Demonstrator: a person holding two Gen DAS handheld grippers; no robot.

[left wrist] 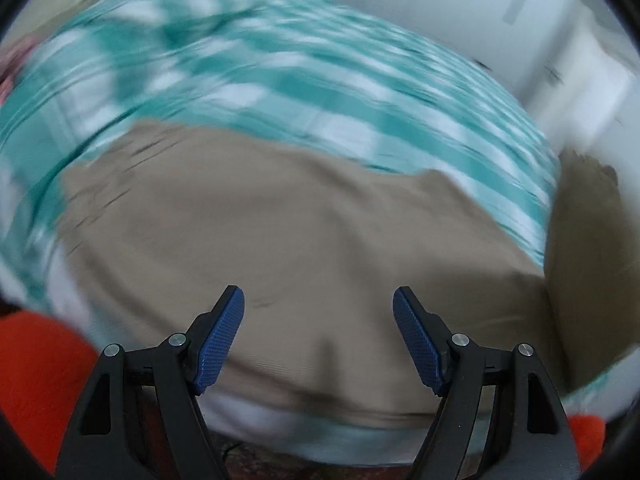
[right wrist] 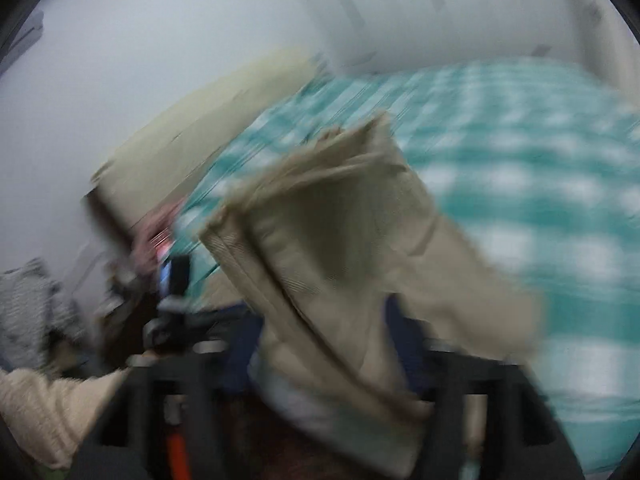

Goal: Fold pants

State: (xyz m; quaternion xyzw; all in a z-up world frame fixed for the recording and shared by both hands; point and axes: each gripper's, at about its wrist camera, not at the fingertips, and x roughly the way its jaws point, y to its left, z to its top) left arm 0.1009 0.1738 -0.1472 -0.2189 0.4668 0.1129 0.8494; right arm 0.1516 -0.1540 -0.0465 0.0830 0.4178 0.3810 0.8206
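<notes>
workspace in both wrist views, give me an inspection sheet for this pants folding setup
surface: bed under a teal and white checked sheet.
job's things: tan pants spread flat in the left view; in the right view a layered tan part lies between the fingers.
clutter: grey striped cloth, cream fuzzy fabric, orange fabric.
grippers: left gripper open above the pants, holding nothing; right gripper blurred, grip unclear.
cables: nothing seen.
surroundings: white wall, tan headboard; both views motion-blurred.

One pants (left wrist: 304,240), two hand-held grippers (left wrist: 319,340)
</notes>
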